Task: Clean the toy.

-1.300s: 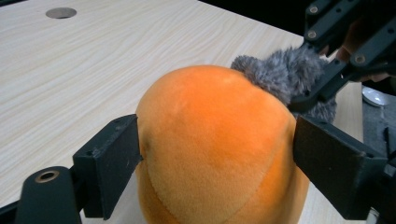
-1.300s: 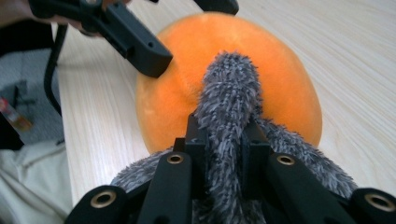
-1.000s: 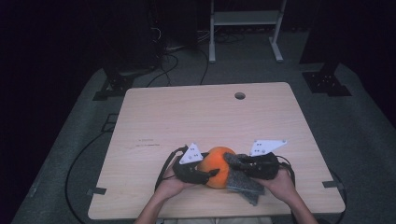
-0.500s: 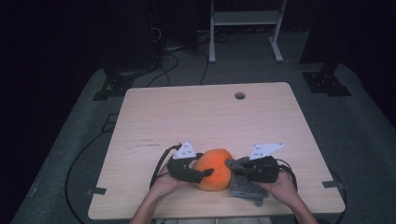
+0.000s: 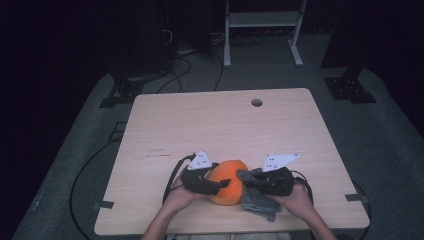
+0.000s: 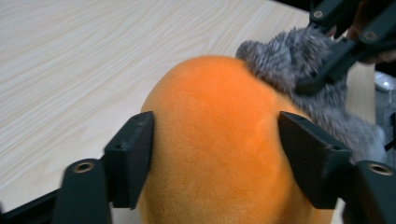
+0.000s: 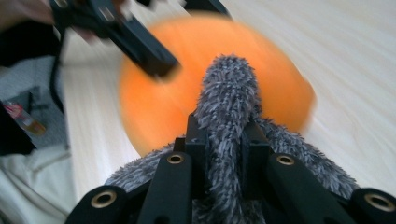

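1. I see the orange plush ball [image 5: 229, 182] resting on the table [image 5: 220, 125] near its front edge, roughly midway between my two hands.
2. A grey fuzzy cloth [image 5: 256, 196] lies against the ball's right side and drapes down onto the table beside it; one fold of it reaches up over the ball's surface.
3. My left gripper [image 6: 219, 158] has its jaws part open around the ball, one pad on each flank, and both pads press into the plush, so I read this as a grip on the ball.
4. In the high view that left gripper [image 5: 216, 184] comes at the ball from the left, with the hand behind it at the table's front edge.
5. My right gripper [image 7: 224, 140] is pinched nearly closed on a bunched fold of the grey cloth, which stands up between its jaws and touches the ball ahead.
6. From above, the right gripper [image 5: 252, 181] sits just right of the ball, over the cloth.
7. A round hole [image 5: 257, 102] lies well apart, near the table's far edge.
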Tool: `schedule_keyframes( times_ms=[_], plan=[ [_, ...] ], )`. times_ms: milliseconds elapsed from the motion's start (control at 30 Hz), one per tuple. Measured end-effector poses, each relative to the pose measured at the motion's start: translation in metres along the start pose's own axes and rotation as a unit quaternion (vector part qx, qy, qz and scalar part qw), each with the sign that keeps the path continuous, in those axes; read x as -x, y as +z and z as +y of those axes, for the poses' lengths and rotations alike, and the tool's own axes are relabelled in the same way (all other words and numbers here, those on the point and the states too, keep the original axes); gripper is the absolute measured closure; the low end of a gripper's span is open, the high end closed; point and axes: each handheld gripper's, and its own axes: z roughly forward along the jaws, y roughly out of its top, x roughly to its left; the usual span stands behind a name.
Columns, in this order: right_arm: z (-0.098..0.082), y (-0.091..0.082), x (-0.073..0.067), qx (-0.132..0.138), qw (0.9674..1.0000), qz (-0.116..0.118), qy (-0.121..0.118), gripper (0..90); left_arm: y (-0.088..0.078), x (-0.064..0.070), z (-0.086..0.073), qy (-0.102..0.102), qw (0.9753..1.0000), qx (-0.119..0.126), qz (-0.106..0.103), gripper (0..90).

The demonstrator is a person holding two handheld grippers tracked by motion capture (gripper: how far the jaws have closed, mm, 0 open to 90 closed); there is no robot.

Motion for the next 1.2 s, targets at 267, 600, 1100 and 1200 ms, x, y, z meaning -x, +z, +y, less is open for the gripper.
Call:
schedule_keyframes(
  times_ms=[267,600,1100,1200],
  plan=[
    [0.009,-0.006,0.001,0.035,0.9993,0.009,0.010,76.8,-0.004,-0.001,0.001,-0.001,0.9992,0.010,-0.040,25.1],
    [-0.003,0.002,0.004,0.004,0.9998,0.008,0.019,76.9,-0.004,-0.007,-0.003,-0.012,0.9996,-0.003,-0.024,32.9],
    [-0.006,0.002,0.016,0.002,0.9984,0.012,0.055,76.6,-0.006,-0.002,-0.006,0.021,0.9991,0.004,-0.036,34.2],
    [-0.006,-0.006,0.018,0.014,0.9980,0.010,0.060,76.6,-0.004,0.003,-0.003,0.033,0.9988,0.004,-0.035,34.4]
  ],
)
